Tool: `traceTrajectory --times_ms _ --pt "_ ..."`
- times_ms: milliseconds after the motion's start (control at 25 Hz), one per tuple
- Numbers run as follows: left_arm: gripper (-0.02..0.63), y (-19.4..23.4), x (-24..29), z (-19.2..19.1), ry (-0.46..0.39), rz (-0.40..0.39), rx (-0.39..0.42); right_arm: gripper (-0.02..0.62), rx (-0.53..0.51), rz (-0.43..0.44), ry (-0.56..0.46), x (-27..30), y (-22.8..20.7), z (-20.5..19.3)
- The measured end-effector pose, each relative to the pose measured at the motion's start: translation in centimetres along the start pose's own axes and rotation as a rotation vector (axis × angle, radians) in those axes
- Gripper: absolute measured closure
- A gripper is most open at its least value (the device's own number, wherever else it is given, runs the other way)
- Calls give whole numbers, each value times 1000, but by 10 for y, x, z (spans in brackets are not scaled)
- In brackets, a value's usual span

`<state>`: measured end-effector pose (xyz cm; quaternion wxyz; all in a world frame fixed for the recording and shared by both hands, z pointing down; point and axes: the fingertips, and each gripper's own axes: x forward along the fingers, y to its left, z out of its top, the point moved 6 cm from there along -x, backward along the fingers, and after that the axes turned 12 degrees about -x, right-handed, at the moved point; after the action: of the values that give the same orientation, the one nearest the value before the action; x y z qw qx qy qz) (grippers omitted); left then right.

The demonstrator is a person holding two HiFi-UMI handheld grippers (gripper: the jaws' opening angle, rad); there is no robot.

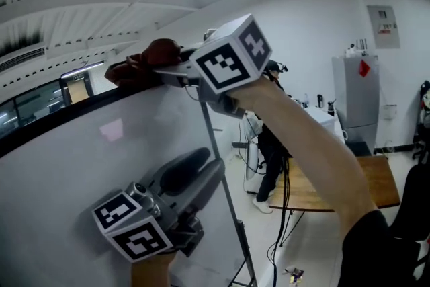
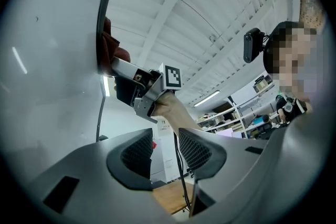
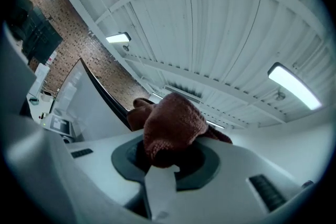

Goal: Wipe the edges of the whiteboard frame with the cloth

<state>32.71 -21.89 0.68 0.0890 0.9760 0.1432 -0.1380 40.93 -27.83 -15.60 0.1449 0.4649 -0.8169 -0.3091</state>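
Observation:
The whiteboard (image 1: 80,185) fills the left of the head view, its black frame (image 1: 54,114) rising along the top edge. My right gripper (image 1: 161,70) is raised to that top edge and is shut on a dark red cloth (image 1: 144,62), which lies bunched on the frame. In the right gripper view the cloth (image 3: 170,123) bulges out of the right gripper (image 3: 165,157), beside the frame (image 3: 105,92). My left gripper (image 1: 205,168) sits lower, in front of the board face, open and holding nothing. The left gripper view shows the left gripper (image 2: 165,147), the cloth (image 2: 107,44) and the frame (image 2: 105,8).
The board's metal stand leg (image 1: 228,212) runs down its right side. Behind it are a wooden table (image 1: 376,178), a person in dark clothes (image 1: 272,144), and a grey cabinet (image 1: 356,97) by the back wall. Cables hang under the table.

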Motion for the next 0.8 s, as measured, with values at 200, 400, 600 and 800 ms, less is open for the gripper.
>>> traceTrajectory --times_ms 200,400,600,800 --pt "453 11 7 -15 13 -36 -30 500 20 -44 17 -6 -12 -17" --pt "453 20 21 -15 24 -22 -1 500 23 -78 13 -16 -34 -36" --pt "453 37 47 -18 25 5 9 500 24 -73 -10 -26 -61 -63" --pt "453 50 78 -30 40 25 0 500 52 -7 -116 -37 -73 -78"
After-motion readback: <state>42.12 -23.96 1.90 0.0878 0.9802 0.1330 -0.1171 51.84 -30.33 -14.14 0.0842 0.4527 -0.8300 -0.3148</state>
